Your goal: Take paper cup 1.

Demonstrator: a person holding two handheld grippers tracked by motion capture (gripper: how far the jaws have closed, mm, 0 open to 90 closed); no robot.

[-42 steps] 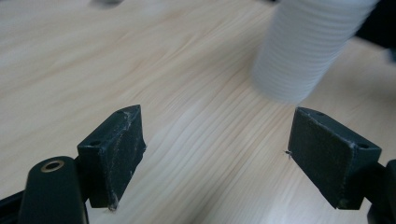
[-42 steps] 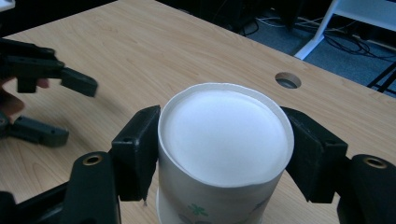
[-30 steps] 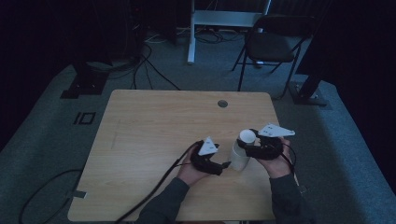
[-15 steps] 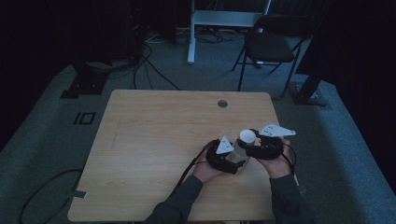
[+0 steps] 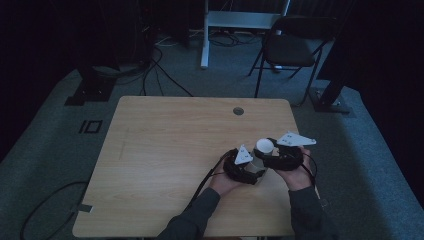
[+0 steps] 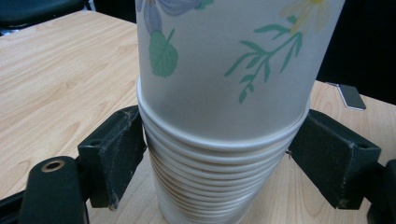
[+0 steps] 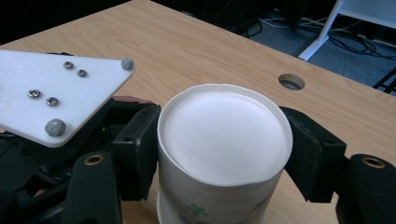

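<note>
Two grips, you split stack: left gripper (image 6: 219, 163) jaws clamp lower cup stack (image 6: 210, 186); right gripper (image 7: 224, 154) jaws pinch top cup (image 7: 224, 135), freeing it.

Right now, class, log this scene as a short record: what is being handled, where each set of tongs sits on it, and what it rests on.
Item: upside-down stack of white floral paper cups
Left tongs: jaws flank the stacked rims low down
Right tongs: jaws flank the top cup just under its base
Surface: light wooden table
Table feature: round cable hole
</note>
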